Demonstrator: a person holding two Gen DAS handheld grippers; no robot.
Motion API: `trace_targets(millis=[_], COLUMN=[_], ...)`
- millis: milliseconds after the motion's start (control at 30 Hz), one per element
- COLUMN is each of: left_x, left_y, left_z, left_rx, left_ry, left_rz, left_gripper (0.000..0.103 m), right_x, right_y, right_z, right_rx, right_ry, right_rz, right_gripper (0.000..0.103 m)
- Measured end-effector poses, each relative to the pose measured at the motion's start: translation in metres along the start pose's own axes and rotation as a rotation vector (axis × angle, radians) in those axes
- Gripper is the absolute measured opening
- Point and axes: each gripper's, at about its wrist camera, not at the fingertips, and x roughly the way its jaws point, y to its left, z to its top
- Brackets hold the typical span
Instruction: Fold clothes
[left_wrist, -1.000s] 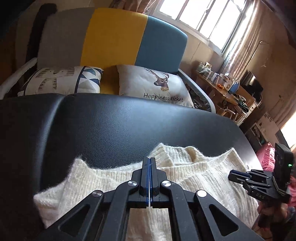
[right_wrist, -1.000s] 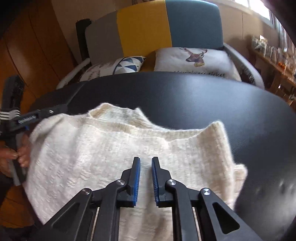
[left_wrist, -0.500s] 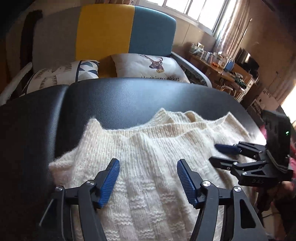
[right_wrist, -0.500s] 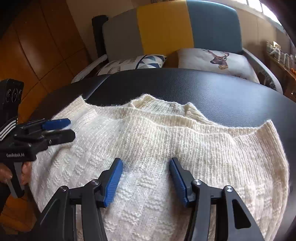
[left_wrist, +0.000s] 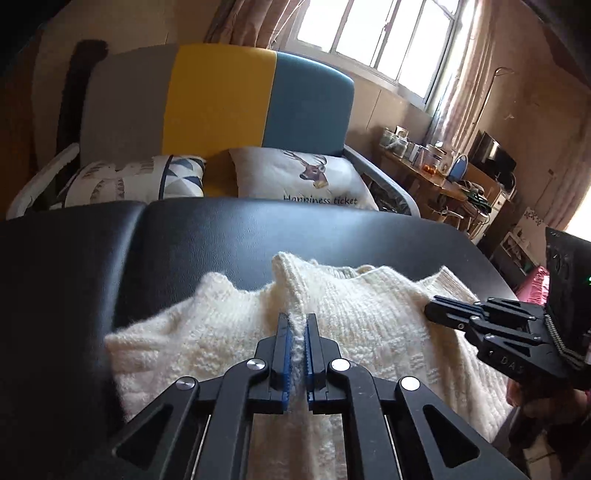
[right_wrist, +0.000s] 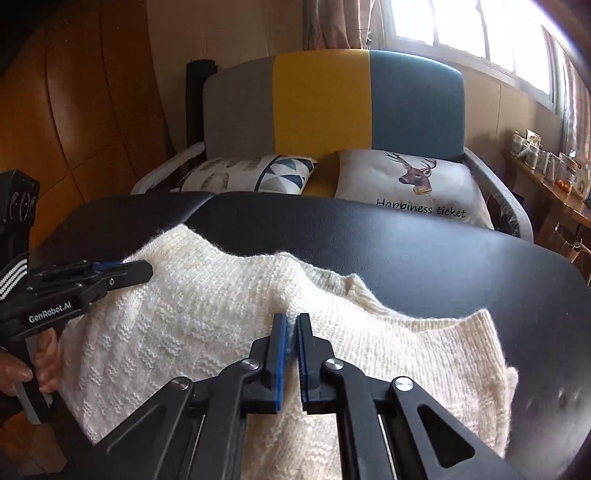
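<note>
Sweater (left_wrist: 369, 332), cream knit, is spread on the near part of the black padded table (left_wrist: 258, 236), hem side hanging off the near edge toward the person. Half a second ago both claws were spread wide above the knit; now each has been closed on a pinched ridge of fabric. The left gripper (left_wrist: 296, 332) is seen nipped narrow around a raised fold left of the sweater's neckline, wool showing between the blue pads. The right gripper (right_wrist: 291, 332) is likewise closed to a narrow gap on a ridge right of the neckline, with knit caught between the pads.

Judgement: both grasps appear set, so the grasping step is taken as done and a lift or fold-over of the gripped part is probably next. The knit is soft and loose; a shallow pinch could slip or pick up only the top layer.

Differences between views:
- From the left wrist, the sweater's left shoulder corner is shown lying flat on the table, with the right gripper seen side-on at the sweater's right; its fingertips are hidden from this angle.
- From the right wrist, the sweater's right edge and its bunched corner are shown, which the other view cuts off. The person's left hand (right_wrist: 40, 362) is also visible there, below the left gripper.
</note>
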Motion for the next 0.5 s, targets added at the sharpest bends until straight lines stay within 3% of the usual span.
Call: trace_targets(millis=[133,267,400,500], left_x=[0.049,0.052,0.035,0.010], left_y=[0.002,0.002,0.006,0.019], left_z=[-0.002,-0.010,-0.003,0.006], left_rx=[-0.002,-0.013,-0.017,-0.040], left_ry=[0.127,0.110,0.085,0.008], left_rz=[0.049,0.046,0.022,0.025], left_gripper=[0.009,0.015,0.018,0.030], right_x=[0.044,0.047,0.044,0.033], right_y=[-0.011,-0.021,-0.030,-0.034], right_z=[-0.012,-0.024,-0.017,-0.010], right_rx=[0.066,0.139,0.171,0.200], right_ry=[0.121,0.066,0.075,0.064], right_rz=[-0.013,0.027,0.074,0.121], right_gripper=[0.006,0.007,0.013,0.020])
